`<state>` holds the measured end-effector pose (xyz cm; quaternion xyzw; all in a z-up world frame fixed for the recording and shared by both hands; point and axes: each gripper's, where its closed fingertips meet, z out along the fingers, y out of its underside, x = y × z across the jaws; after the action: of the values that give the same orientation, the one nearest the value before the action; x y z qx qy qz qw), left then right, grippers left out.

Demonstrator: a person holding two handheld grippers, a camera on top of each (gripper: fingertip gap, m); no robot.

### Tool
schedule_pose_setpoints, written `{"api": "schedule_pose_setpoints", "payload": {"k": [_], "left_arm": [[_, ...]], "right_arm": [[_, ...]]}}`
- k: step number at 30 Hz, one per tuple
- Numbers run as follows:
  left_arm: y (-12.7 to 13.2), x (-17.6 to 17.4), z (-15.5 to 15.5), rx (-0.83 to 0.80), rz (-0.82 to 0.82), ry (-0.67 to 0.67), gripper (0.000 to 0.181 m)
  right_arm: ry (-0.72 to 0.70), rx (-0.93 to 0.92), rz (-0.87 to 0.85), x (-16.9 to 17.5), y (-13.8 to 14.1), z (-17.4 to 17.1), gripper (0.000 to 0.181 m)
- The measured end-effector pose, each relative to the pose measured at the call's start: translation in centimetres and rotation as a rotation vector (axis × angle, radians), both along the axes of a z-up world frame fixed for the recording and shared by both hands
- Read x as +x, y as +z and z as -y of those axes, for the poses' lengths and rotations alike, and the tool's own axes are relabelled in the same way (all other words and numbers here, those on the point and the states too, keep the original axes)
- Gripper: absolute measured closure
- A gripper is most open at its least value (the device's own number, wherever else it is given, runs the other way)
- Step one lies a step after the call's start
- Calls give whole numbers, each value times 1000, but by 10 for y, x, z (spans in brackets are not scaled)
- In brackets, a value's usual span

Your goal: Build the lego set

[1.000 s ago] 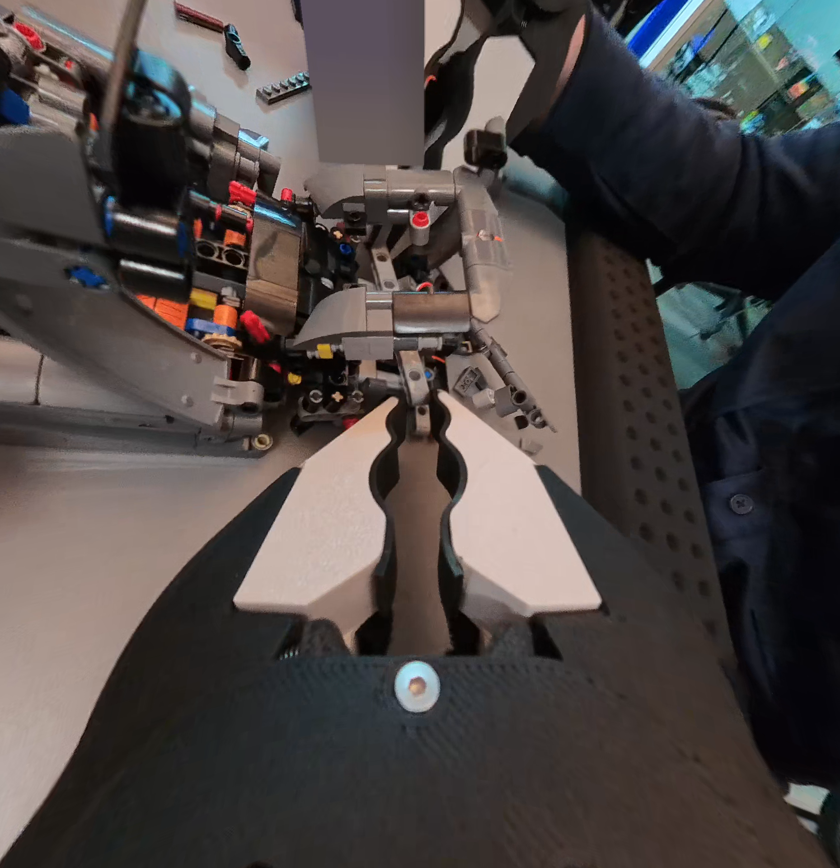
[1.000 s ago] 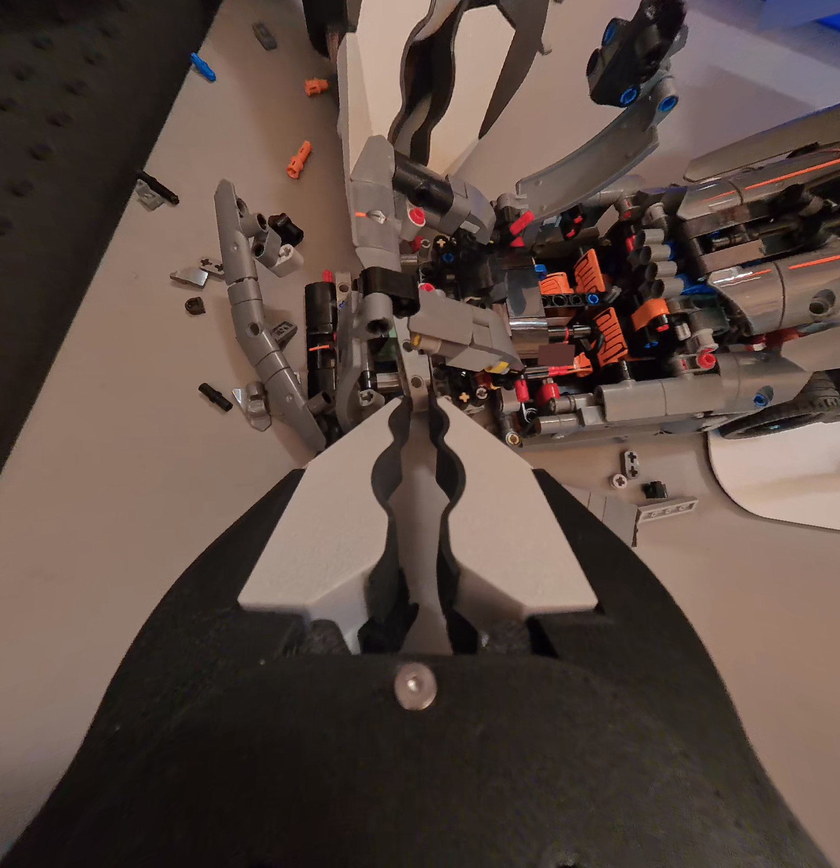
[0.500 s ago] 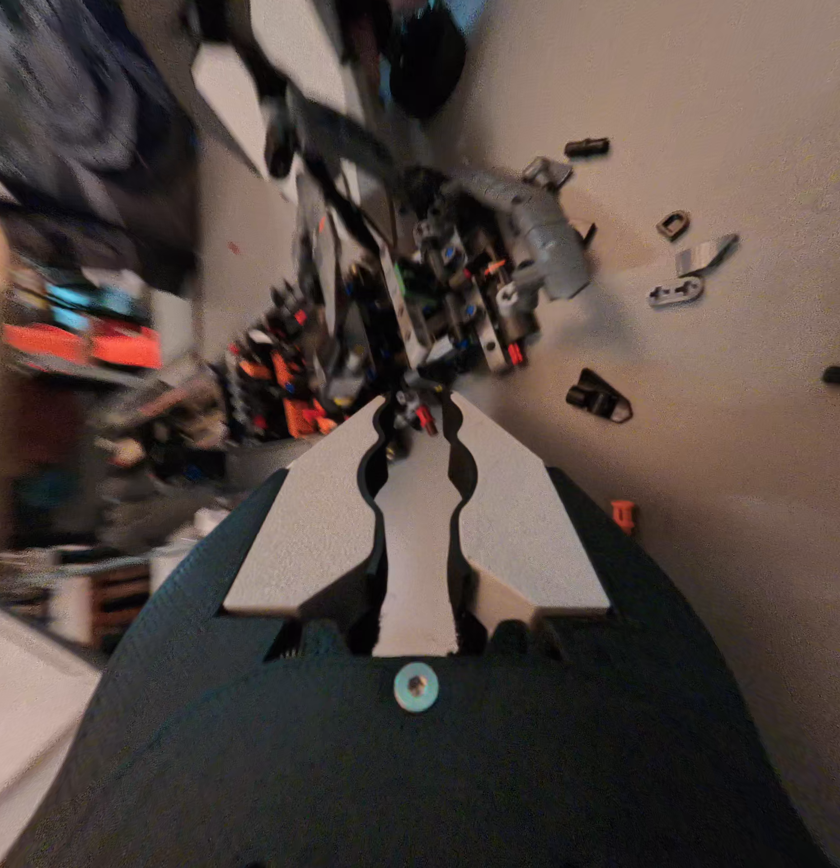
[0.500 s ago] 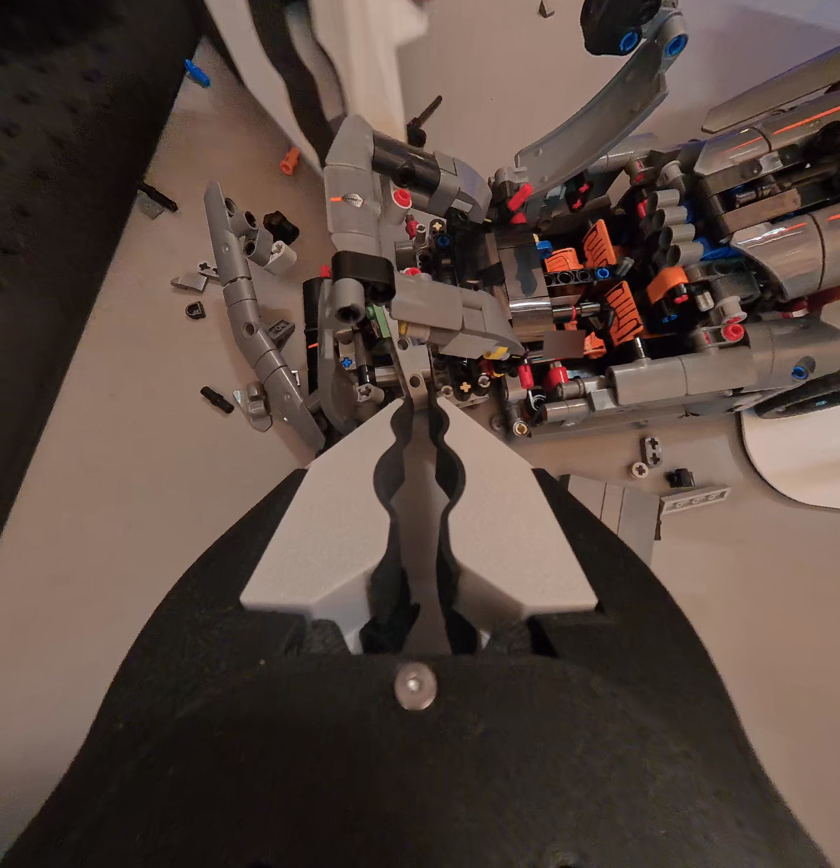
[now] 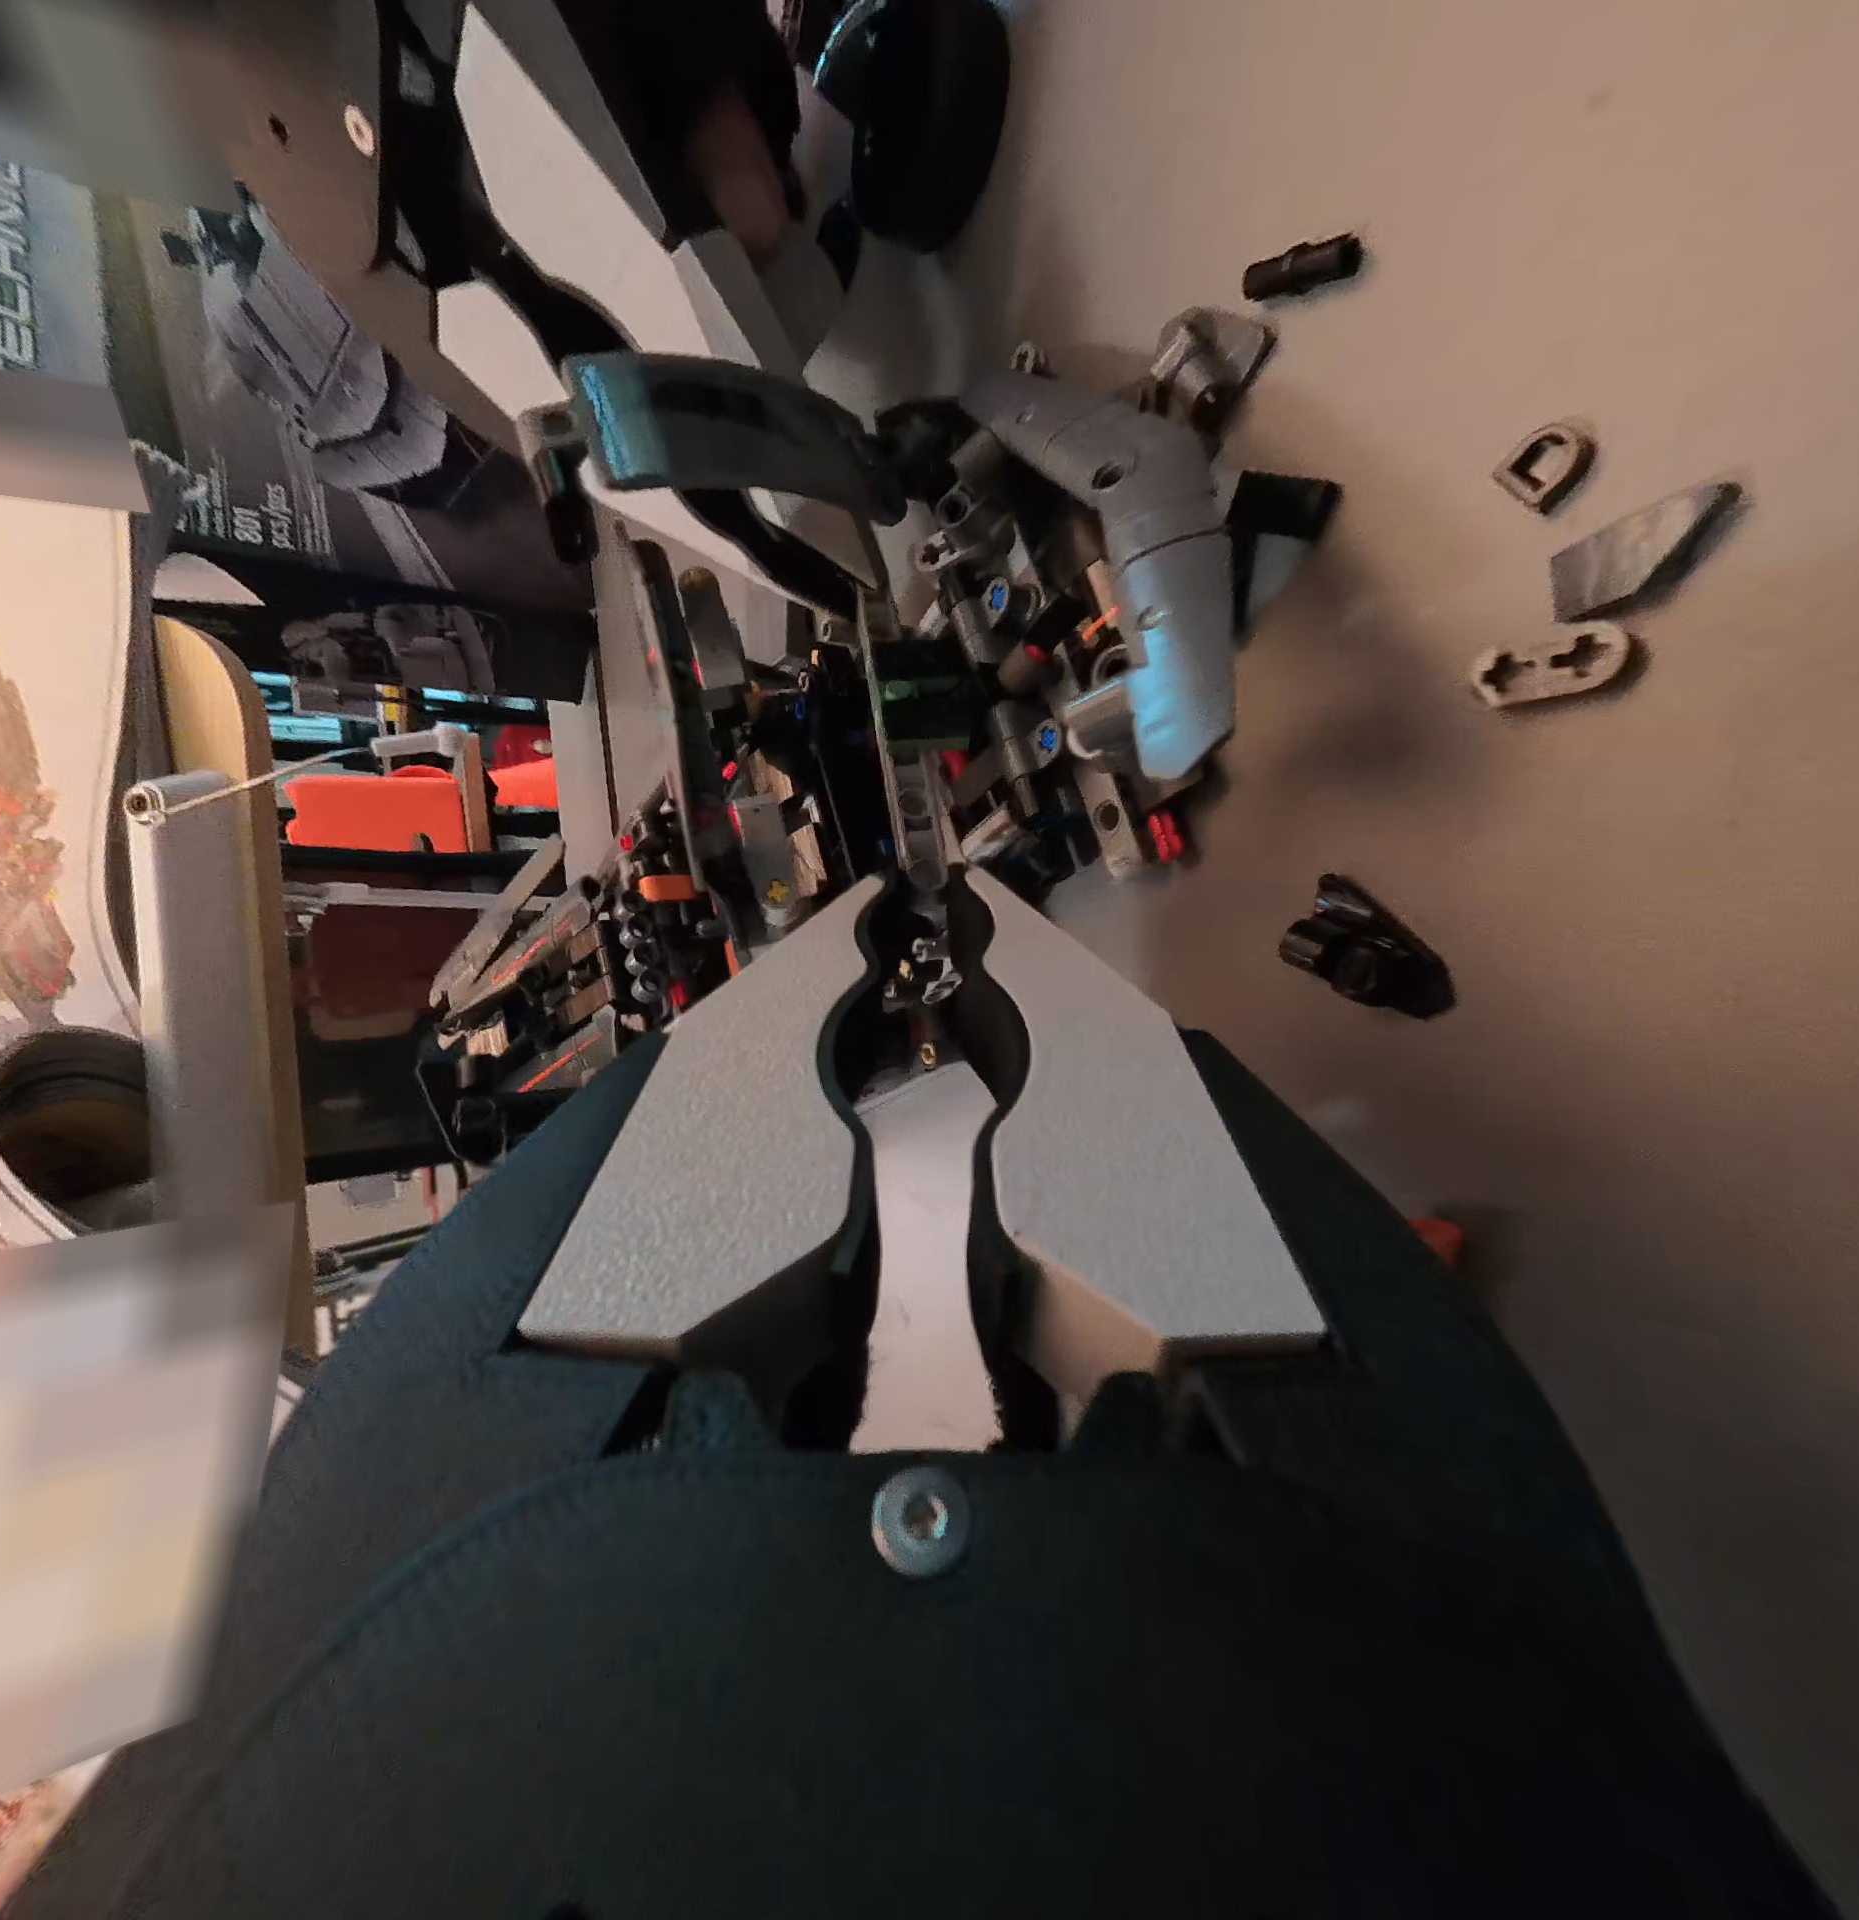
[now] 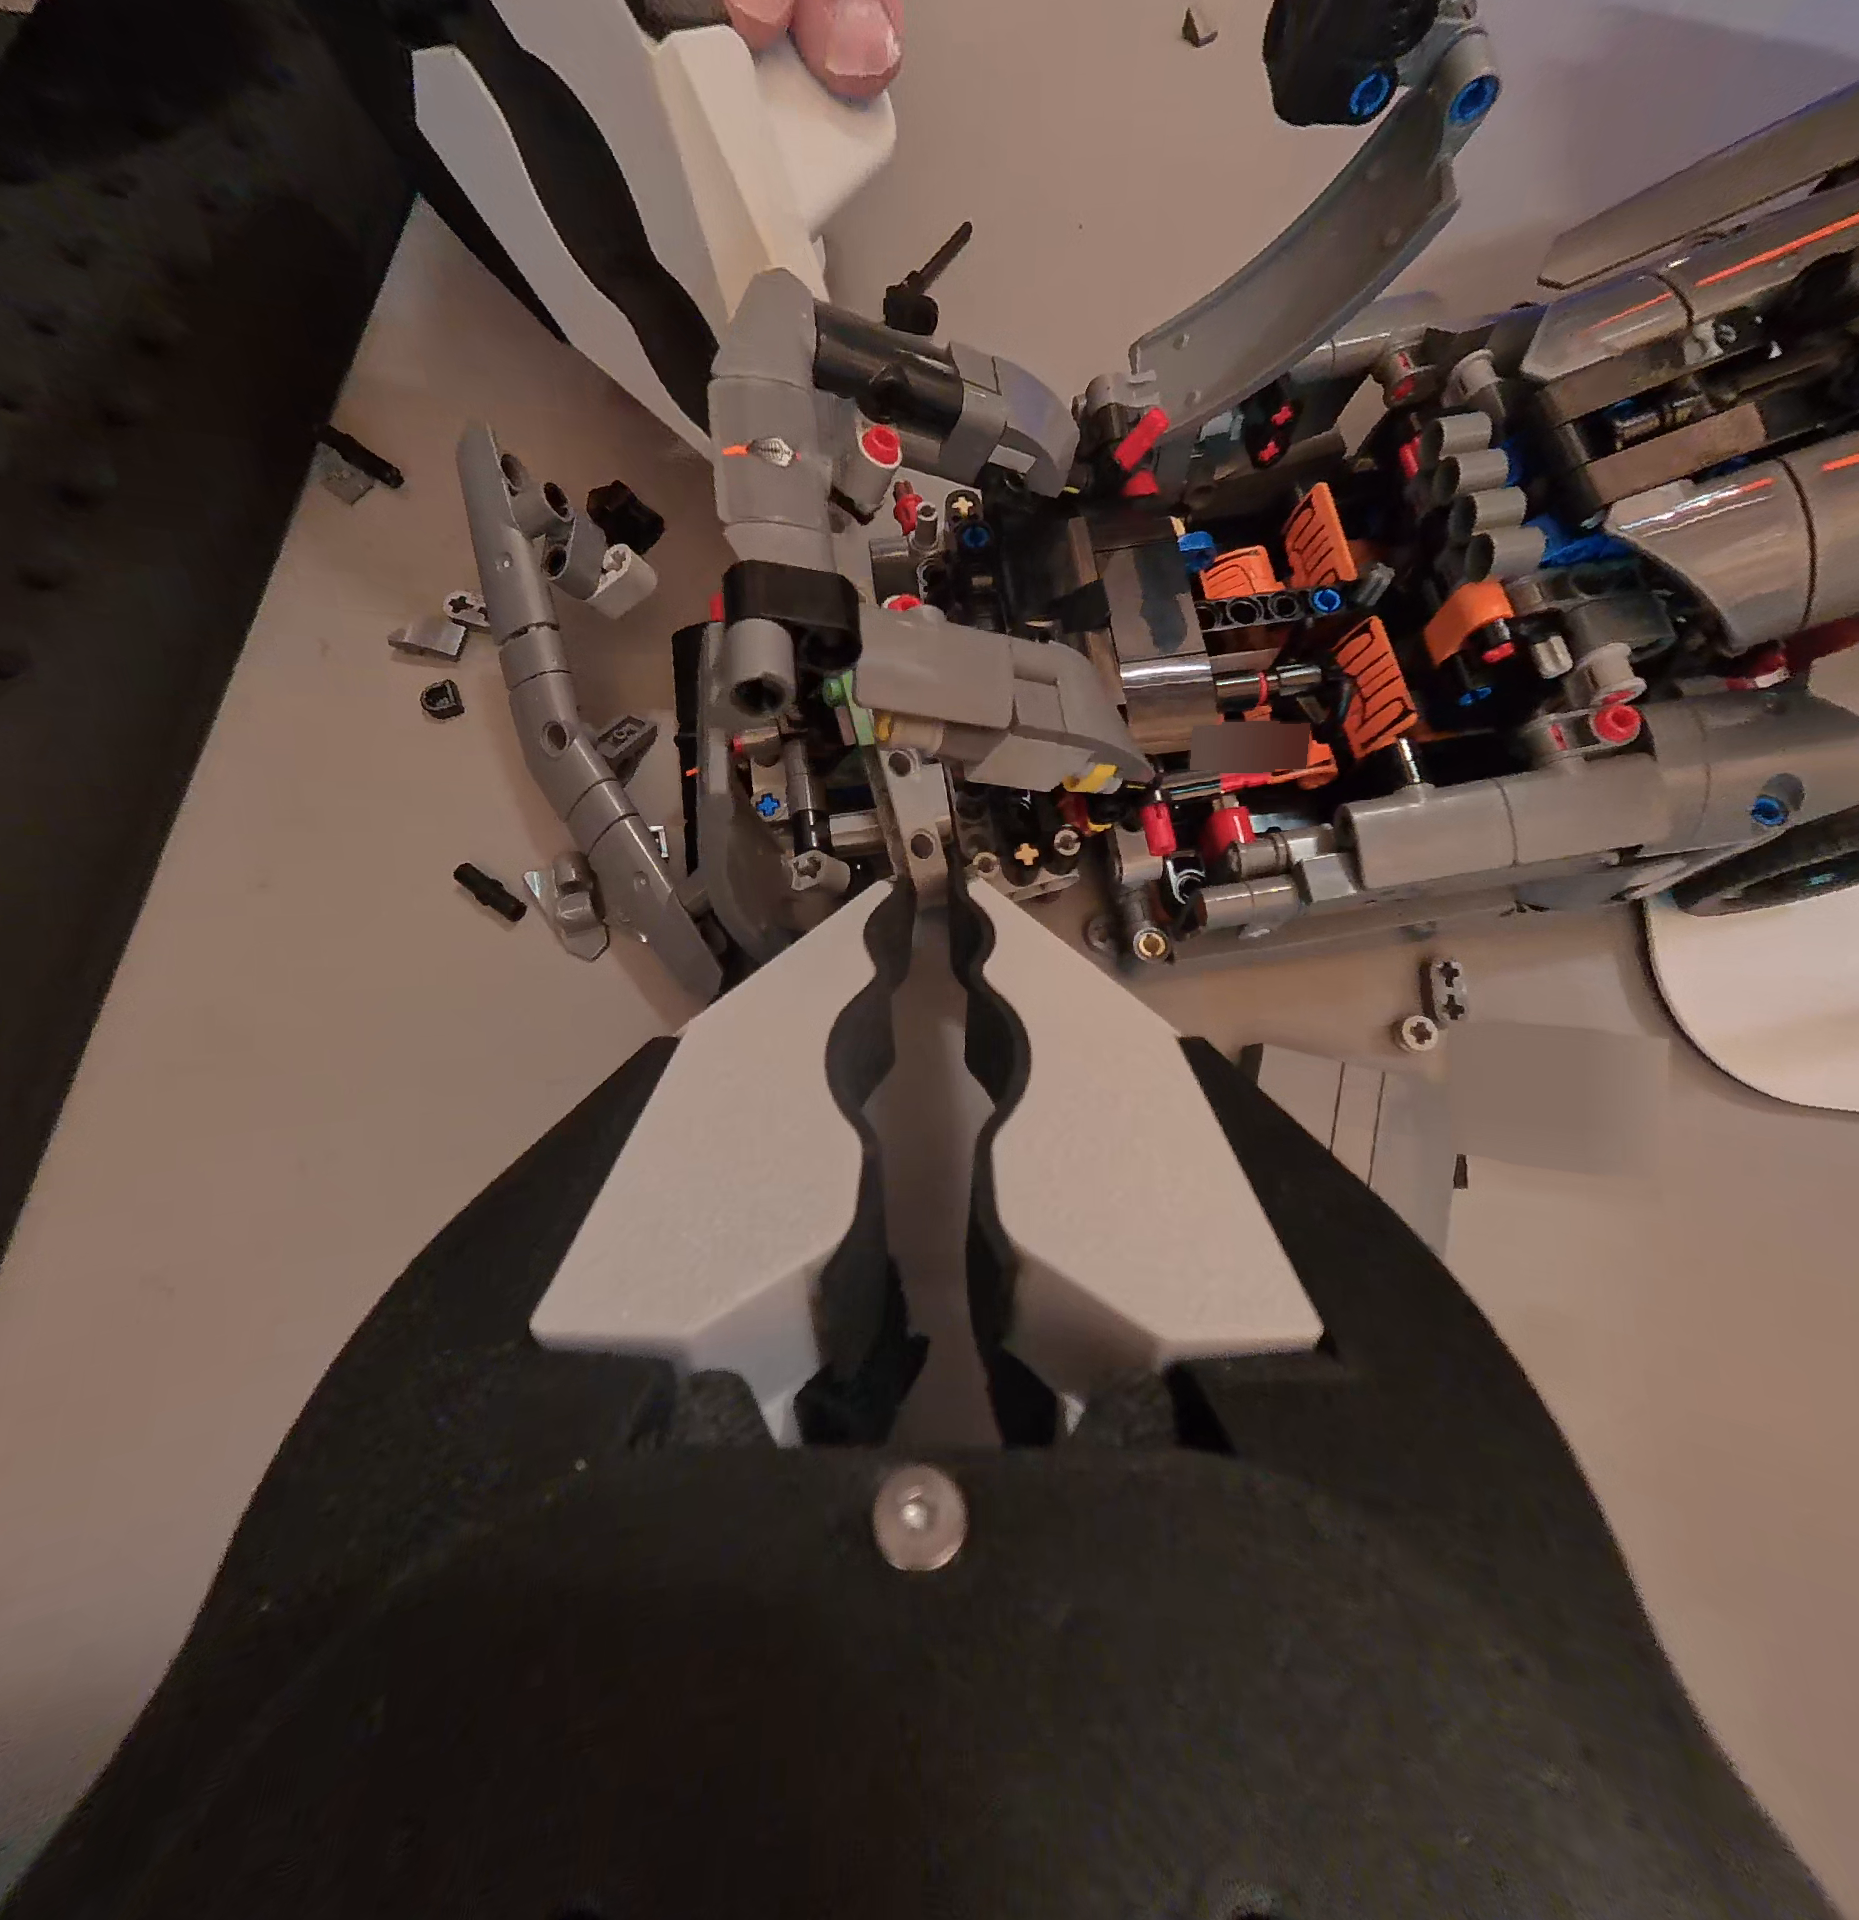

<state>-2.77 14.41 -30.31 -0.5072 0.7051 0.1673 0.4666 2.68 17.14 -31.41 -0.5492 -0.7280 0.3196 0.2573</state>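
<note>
Your right hand-held gripper (image 6: 930, 899) is clamped on a thin grey perforated beam (image 6: 917, 821) at frame centre, part of the grey, black and orange brick-built model (image 6: 1268, 665) on the bench (image 6: 229, 1039). Your left hand-held gripper (image 5: 920, 894) pinches the same model's edge; small loose grey pieces (image 5: 1548, 665) lie at upper right.

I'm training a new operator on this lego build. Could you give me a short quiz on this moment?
1. True or false: the right gripper is wide open.
2. What colour are the ribbed parts in the middle of the lego model? A green, B orange, C white.
3. Fill in: in the right wrist view, the loose curved grey strip lies on the table to the picture's ____ of the model.
Key: 1 false, it is shut on a thin grey beam of the model. 2 B. 3 left.
</note>
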Motion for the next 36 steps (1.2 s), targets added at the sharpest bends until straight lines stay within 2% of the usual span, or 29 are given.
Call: {"api": "schedule_pose_setpoints", "payload": {"k": [14,20,29,36], "left_arm": [[-1,-6,-13,-230,208,138,177],[-4,-9,-15,-260,216,166,177],[-5,-10,-17,-355,276,201,177],[-6,-10,-17,-401,305,213,177]], "right_arm": [[-44,-17,-54,0,14,-6,179],[-54,4,-55,1,14,-9,174],[-54,33,-53,-2,12,-10,180],[-70,-28,-62,-2,13,-11,180]]}}
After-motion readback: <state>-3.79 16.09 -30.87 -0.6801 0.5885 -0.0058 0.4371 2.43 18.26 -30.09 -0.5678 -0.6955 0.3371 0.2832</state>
